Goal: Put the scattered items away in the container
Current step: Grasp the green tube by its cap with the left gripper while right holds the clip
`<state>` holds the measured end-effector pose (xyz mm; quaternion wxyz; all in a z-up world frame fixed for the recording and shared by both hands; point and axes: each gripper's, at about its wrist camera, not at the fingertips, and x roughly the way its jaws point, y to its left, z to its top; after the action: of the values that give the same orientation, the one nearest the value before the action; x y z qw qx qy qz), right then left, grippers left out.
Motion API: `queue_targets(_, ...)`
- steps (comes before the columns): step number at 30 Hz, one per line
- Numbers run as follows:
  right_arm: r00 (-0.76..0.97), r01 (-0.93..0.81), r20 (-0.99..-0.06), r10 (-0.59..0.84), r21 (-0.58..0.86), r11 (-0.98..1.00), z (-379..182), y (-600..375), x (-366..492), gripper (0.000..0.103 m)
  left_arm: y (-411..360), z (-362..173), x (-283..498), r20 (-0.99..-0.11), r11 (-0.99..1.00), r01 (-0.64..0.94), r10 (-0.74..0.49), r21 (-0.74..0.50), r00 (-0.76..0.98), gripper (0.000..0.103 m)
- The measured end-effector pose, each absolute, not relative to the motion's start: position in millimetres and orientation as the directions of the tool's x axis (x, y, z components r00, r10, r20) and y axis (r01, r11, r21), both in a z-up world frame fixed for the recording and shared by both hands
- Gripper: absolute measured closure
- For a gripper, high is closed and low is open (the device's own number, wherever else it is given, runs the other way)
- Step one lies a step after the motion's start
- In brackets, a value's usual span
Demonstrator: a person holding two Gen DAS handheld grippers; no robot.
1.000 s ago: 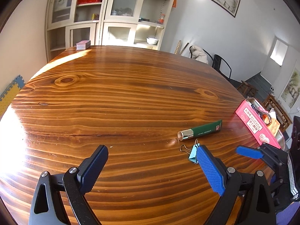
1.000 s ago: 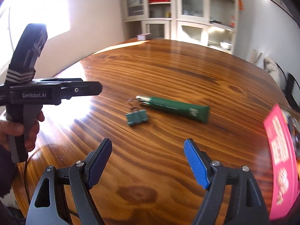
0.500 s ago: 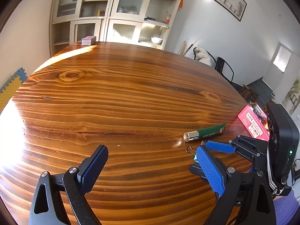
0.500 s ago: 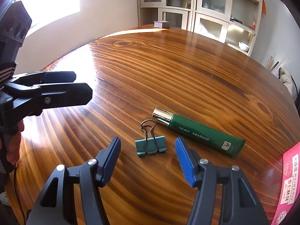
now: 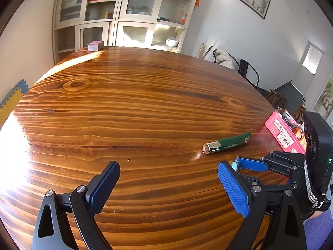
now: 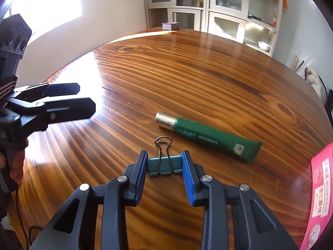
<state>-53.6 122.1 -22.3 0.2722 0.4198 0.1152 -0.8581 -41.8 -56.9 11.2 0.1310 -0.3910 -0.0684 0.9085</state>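
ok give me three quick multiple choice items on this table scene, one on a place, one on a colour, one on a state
1. Where does the binder clip sit?
A. between the right gripper's pads
B. inside the pink box
C. on top of the tube

2. What colour is the tube's body?
A. red
B. green
C. white

3. How does the left gripper stand?
A. shut on the tube
B. shut on the clip
C. open over bare wood

Key: 1 A, both blue pads flank the teal clip, which still lies on the table; 2 B, green body, gold cap; 3 C, fingers wide apart, nothing between them.
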Motion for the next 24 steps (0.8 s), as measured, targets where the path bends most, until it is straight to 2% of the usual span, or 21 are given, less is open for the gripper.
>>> queue_targets(8,-0.549,0.419,-0.78,-0.299,0.053,-0.907,-22,167,-54,0.067,-30,0,-51,-0.718,-0.93,-0.279,0.364,-0.241,-0.593,0.006)
queue_targets(24,-0.586,0.318,-0.778,-0.226,0.036,-0.947,-24,159,-113,0.067,-13,-3,-59,-0.738,-0.929,-0.317,0.348,-0.19,-0.578,0.006)
